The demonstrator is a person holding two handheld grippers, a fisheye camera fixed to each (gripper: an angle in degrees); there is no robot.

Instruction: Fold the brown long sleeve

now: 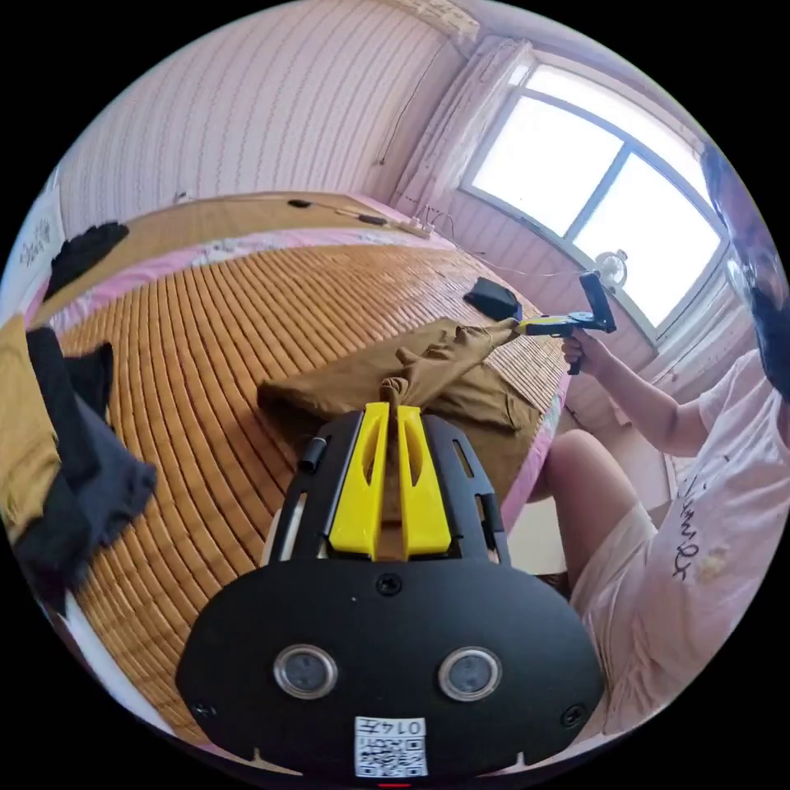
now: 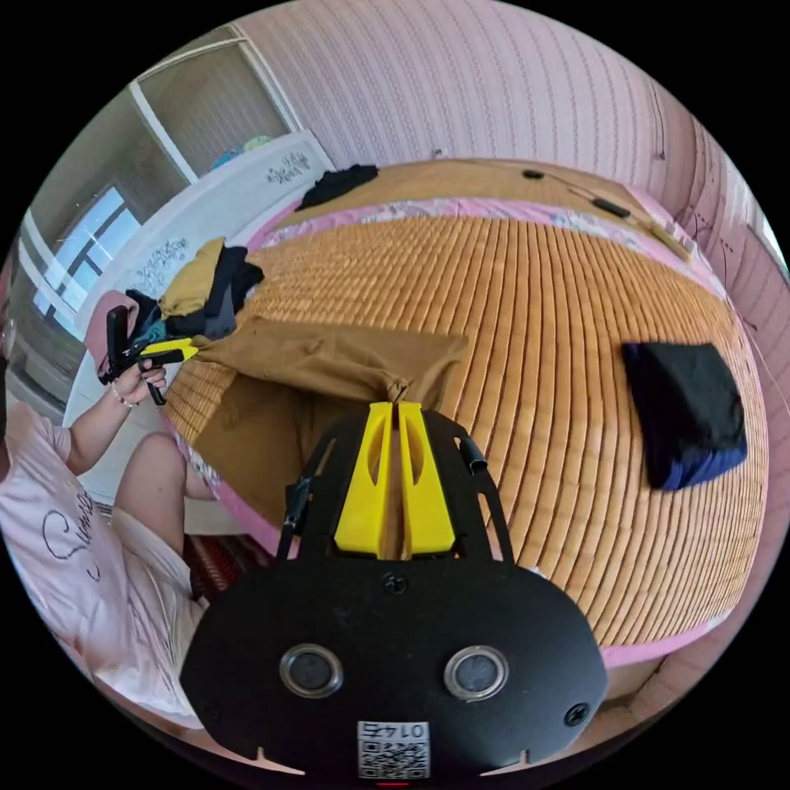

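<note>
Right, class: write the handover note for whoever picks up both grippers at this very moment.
Left gripper: shut on a bunched bit of the brown long sleeve.
Right gripper: shut on another bit of it.
The cloth is stretched between them, lifted over the bamboo mat, the rest lying at the bed's edge.
Done: garment grasped, partly doubled.
Left: lay it over, finish folding.
A folded dark garment lies aside.

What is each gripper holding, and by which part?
Both hold the brown shirt. The left gripper and the right gripper are each shut on a bunched bit of its cloth, stretching it between them above the mat.
</note>
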